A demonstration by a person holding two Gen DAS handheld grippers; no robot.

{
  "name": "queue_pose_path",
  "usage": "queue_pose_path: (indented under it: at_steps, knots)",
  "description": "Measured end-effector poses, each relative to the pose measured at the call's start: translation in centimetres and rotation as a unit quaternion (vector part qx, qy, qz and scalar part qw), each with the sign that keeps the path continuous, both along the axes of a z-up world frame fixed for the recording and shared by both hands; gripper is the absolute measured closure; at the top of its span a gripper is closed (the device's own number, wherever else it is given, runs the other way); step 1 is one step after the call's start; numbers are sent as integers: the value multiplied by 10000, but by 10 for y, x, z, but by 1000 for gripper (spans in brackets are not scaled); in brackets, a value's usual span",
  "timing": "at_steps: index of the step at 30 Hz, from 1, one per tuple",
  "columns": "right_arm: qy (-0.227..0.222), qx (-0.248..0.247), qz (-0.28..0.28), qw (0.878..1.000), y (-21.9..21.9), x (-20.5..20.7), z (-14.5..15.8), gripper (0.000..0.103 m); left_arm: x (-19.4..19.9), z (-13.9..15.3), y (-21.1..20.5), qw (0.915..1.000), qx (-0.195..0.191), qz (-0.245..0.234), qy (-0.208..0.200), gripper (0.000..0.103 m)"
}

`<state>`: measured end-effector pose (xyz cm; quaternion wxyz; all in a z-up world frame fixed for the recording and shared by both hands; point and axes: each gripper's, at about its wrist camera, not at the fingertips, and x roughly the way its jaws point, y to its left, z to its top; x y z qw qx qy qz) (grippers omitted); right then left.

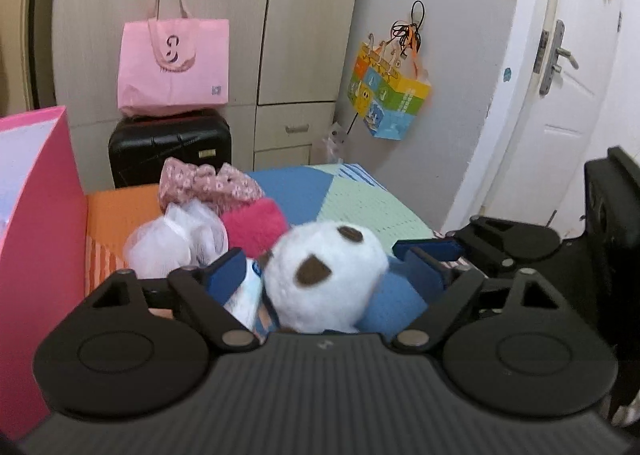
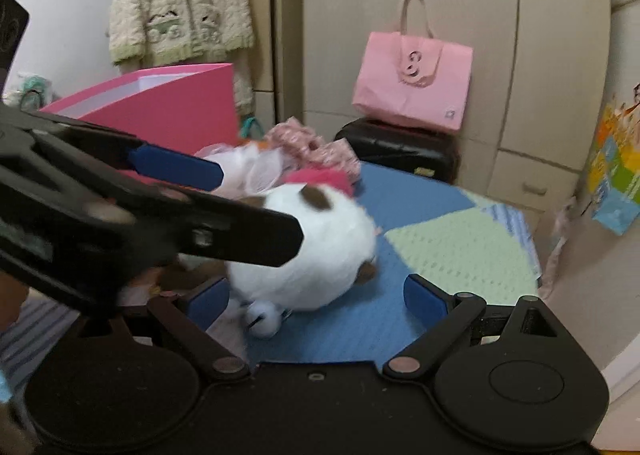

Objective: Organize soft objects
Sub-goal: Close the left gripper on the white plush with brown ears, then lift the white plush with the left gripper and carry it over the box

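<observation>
A round white plush toy [image 1: 324, 275] with brown patches lies on the blue tile of a foam mat [image 1: 372, 203]. My left gripper [image 1: 324, 273] is open, its blue pads on either side of the toy, and I see no clear press on it. In the right wrist view the plush toy [image 2: 312, 239] sits just beyond my open right gripper [image 2: 316, 297], and the left gripper's fingers [image 2: 176, 167] reach over it from the left. Behind the toy lie a pink fluffy piece [image 1: 254, 225], a white mesh pouf [image 1: 176, 243] and floral pink fabric [image 1: 208, 183].
A tall pink box [image 1: 32, 215] stands at the mat's left edge. Beyond the mat a black suitcase [image 1: 168, 147] carries a pink tote bag [image 1: 176, 63] against the wardrobe. A colourful paper bag [image 1: 388, 91] hangs on the wall beside a white door [image 1: 560, 115].
</observation>
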<state>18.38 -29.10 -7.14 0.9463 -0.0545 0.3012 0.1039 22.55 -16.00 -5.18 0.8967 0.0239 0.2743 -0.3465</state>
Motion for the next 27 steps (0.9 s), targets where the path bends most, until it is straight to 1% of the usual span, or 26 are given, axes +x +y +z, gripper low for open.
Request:
queue_pose_path:
  at_steps: [2, 5, 7, 9, 10, 13, 15, 17, 18, 19, 23, 27]
  knots:
    - [43, 109, -21, 9999, 0, 6, 1, 7, 6, -2, -3, 10000, 15, 17, 65, 21]
    - [124, 308, 2, 9994, -1, 11, 0, 7, 14, -6, -2, 9994, -48, -50, 335, 22]
    - [151, 371, 12, 9992, -1, 15, -1, 7, 21, -9, -2, 9980, -77, -40, 620, 22]
    - [155, 508, -8, 9986, -2, 17, -1, 7, 30, -13, -1, 9947, -141, 31, 1016, 22]
    - [154, 554, -32, 9983, -3, 18, -1, 7, 32, -14, 0, 9933, -183, 48, 1141, 22]
    - [147, 595, -20, 9981, -4, 19, -4, 7, 33, -17, -2, 9945, -129, 96, 1033, 26]
    - [174, 676, -51, 9976, -5, 20, -5, 9, 32, -21, -5, 9949, -127, 71, 1003, 36]
    - [160, 729, -2, 9972, -5, 19, -5, 16, 30, -21, -6, 9946, -145, 33, 1030, 38]
    - [139, 733, 43, 9972, -4, 18, -5, 21, 29, -20, -7, 9947, -138, 36, 1016, 39]
    - [115, 722, 56, 9973, -3, 16, -5, 23, 29, -20, -7, 9947, -136, 28, 1023, 39]
    - [-12, 614, 52, 9981, 1, 11, -5, 24, 25, -21, -7, 9957, -136, 3, 916, 40]
    - [-153, 386, 69, 9991, 7, 3, -2, 24, 17, -18, -5, 9963, -151, -34, 841, 40]
